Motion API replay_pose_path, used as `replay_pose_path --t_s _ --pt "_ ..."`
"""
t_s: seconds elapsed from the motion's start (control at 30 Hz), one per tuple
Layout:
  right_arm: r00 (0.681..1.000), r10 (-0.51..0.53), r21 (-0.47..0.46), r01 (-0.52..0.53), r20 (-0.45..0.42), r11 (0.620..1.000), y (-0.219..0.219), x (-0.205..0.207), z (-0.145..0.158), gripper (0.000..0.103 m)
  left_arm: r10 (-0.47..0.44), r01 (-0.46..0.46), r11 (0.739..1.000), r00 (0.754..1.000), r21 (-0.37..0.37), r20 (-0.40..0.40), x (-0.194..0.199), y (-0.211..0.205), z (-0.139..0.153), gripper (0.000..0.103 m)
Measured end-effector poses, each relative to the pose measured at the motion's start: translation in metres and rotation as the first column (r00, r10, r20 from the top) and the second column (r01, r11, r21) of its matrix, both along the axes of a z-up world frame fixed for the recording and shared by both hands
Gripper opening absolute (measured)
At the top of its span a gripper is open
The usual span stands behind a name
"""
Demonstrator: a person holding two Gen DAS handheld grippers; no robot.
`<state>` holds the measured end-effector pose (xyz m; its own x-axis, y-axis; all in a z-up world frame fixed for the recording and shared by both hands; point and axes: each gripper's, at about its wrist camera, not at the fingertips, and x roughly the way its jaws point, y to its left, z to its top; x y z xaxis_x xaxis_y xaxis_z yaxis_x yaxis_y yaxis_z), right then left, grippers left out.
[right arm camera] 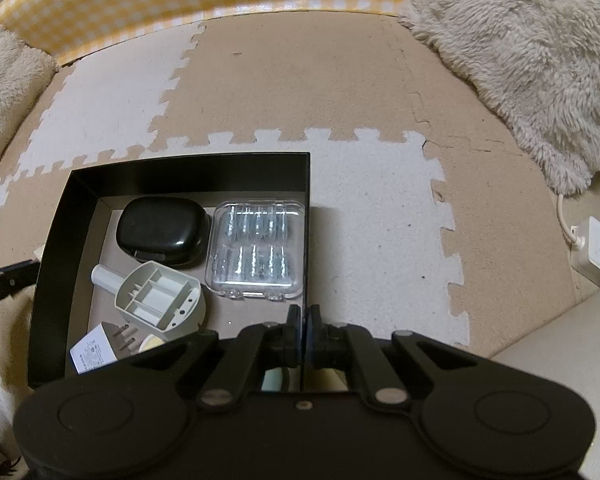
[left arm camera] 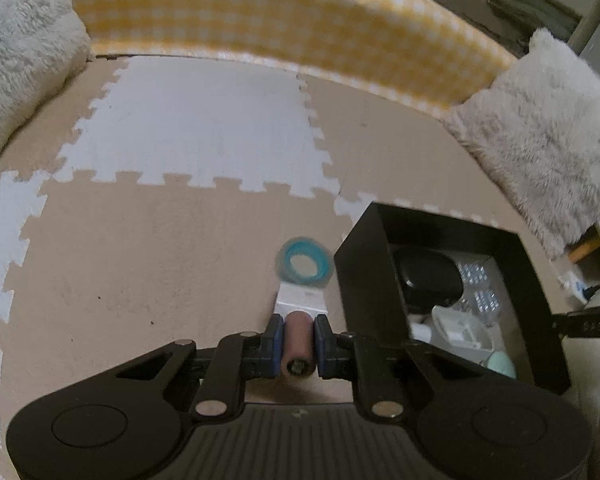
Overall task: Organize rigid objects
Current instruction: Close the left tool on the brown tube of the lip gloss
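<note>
Left wrist view: the left tongs (left arm camera: 299, 346) pinch a brownish-pink battery (left arm camera: 299, 349) between their blue pads, holding it above the beige-and-white foam floor mat (left arm camera: 140, 260), just left of the black box (left arm camera: 364, 276). Beyond the battery lies a blurred roll of blue tape (left arm camera: 304, 263) and a small white block (left arm camera: 302, 300) — both on the mat beside the box.

From the right wrist, the right tongs (right arm camera: 304, 330) are pressed together on the box's thin right wall (right arm camera: 309, 240). Inside sit a black case (right arm camera: 162, 232), a clear plastic case (right arm camera: 256, 250), a grey holder (right arm camera: 158, 304) and a white charger (right arm camera: 96, 350). A power strip (right arm camera: 596, 252) lies off to the right, near a fluffy cushion (right arm camera: 532, 52).
</note>
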<state>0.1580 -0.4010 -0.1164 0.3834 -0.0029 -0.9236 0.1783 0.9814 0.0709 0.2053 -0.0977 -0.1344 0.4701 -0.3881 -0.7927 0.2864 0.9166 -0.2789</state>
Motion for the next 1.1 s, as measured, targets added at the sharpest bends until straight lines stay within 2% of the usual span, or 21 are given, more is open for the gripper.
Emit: replay_pose_path --t_s 0.13,0.4,0.5,0.57,0.87,1.03,1.1 --pt "1.000 0.000 0.000 0.000 0.000 1.000 0.000 0.000 0.000 0.003 -0.016 0.016 1.000 1.000 0.002 -0.004 -0.001 -0.002 0.003 0.017" --pt "1.000 0.000 0.000 0.000 0.000 1.000 0.000 0.000 0.000 0.003 -0.118 0.126 0.985 0.990 0.115 -0.074 -0.008 -0.015 -0.011 0.018" --pt "1.000 0.000 0.001 0.000 0.000 1.000 0.000 0.000 0.000 0.003 -0.125 0.134 0.981 0.990 0.143 -0.071 -0.009 -0.018 -0.017 0.026" --pt "1.000 0.000 0.000 0.000 0.000 1.000 0.000 0.000 0.000 0.003 -0.127 0.134 0.981 0.990 0.142 -0.061 -0.008 -0.019 -0.019 0.034" --pt "1.000 0.000 0.001 0.000 -0.003 1.000 -0.001 0.000 -0.001 0.003 -0.132 0.136 0.984 0.990 0.116 -0.045 -0.004 -0.022 -0.021 0.036" --pt "1.000 0.001 0.004 -0.001 -0.004 1.000 -0.001 0.000 -0.001 0.003 -0.070 0.071 0.980 0.997 0.183 -0.011 0.001 -0.013 -0.018 0.036" --pt "1.000 0.002 0.002 -0.002 -0.005 1.000 -0.001 0.000 -0.001 0.003 -0.040 0.040 0.981 0.999 0.189 -0.006 0.005 -0.005 -0.017 0.034"
